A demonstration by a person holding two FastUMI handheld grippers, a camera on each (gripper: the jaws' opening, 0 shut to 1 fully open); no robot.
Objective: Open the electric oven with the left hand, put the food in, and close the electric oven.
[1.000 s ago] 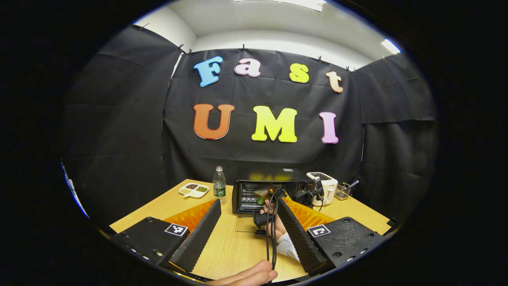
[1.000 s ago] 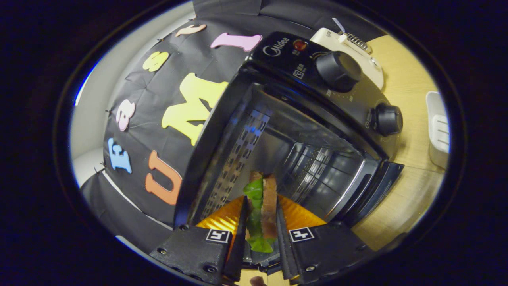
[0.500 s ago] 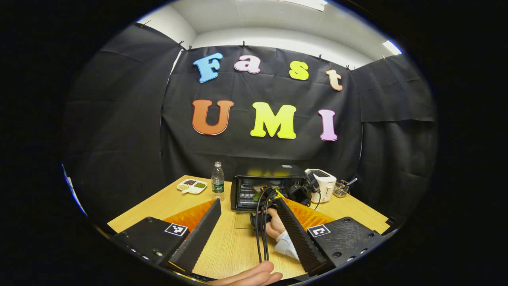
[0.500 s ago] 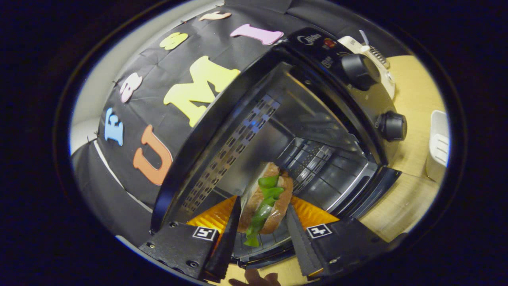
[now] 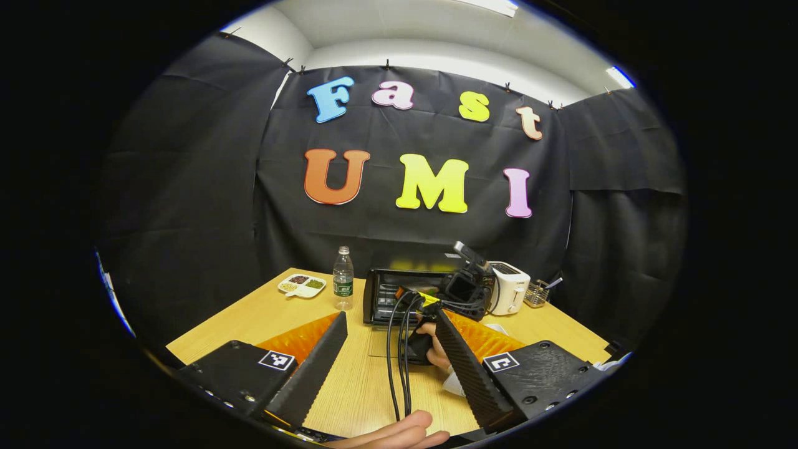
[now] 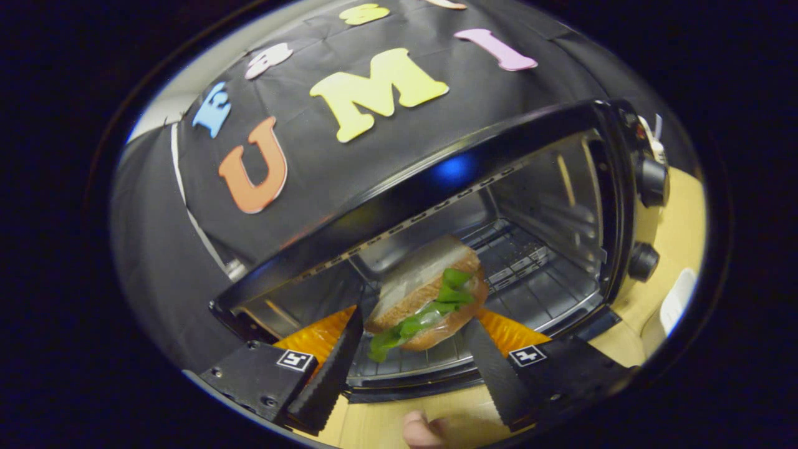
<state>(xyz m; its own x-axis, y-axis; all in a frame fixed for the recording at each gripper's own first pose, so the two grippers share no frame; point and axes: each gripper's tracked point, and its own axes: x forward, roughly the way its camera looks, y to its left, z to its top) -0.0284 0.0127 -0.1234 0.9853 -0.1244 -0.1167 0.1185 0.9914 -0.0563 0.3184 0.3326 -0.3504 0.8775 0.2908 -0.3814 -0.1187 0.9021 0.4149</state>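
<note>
Your right gripper (image 6: 411, 358) is hanging with its fingers spread apart, low in the frame. The sandwich (image 6: 427, 292) is lying on the oven (image 6: 436, 187) rack just above it, long side tilted up to the right. Your left gripper (image 5: 386, 368) is also spread apart, farther from the door.
</note>
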